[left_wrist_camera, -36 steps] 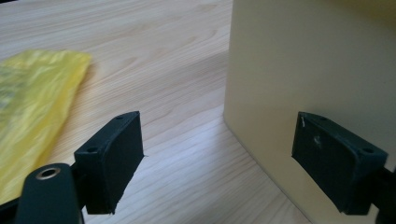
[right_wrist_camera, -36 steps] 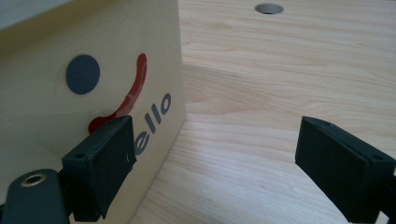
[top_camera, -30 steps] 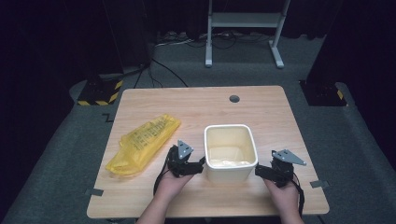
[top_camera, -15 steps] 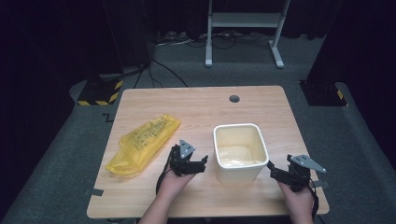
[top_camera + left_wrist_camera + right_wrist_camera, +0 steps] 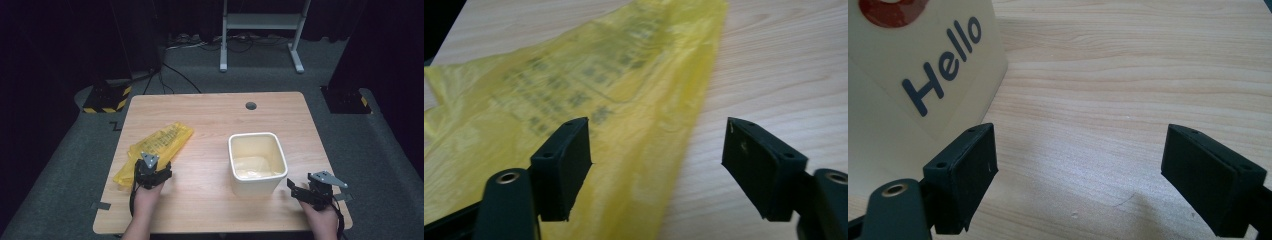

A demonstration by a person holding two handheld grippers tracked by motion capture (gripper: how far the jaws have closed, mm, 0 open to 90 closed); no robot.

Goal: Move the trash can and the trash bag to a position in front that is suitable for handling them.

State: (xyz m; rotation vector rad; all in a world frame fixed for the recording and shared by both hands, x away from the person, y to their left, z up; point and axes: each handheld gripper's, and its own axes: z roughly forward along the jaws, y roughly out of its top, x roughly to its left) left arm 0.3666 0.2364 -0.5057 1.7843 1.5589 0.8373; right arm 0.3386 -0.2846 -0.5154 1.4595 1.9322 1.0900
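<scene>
A crumpled yellow plastic bag [image 5: 160, 142] with printed text lies on the left of the wooden table [image 5: 210, 115]. My left gripper [image 5: 151, 169] is at the bag's near end. In the left gripper view its jaws [image 5: 656, 150] straddle the edge of the bag [image 5: 599, 100]. They have just been closing but still stand wide, and the pads press on nothing. A cream plastic bin [image 5: 255, 136] stands upright at centre right. My right gripper [image 5: 296, 188] rests open just right of the bin's front corner. Its jaws [image 5: 1080, 165] hold only bare wood between them, beside the wall of the bin [image 5: 908, 75], which reads "Hello".
A round cable hole [image 5: 251, 106] sits near the table's far edge. Bare wood lies between bag and bin and along the front edge. Beyond the table are grey carpet, a metal stand [image 5: 260, 30] and a hazard-striped block [image 5: 105, 97].
My left hand has left the bin's left side and swung left to the bag. The bin slid slightly right, and my right gripper backed off to the right of it.
</scene>
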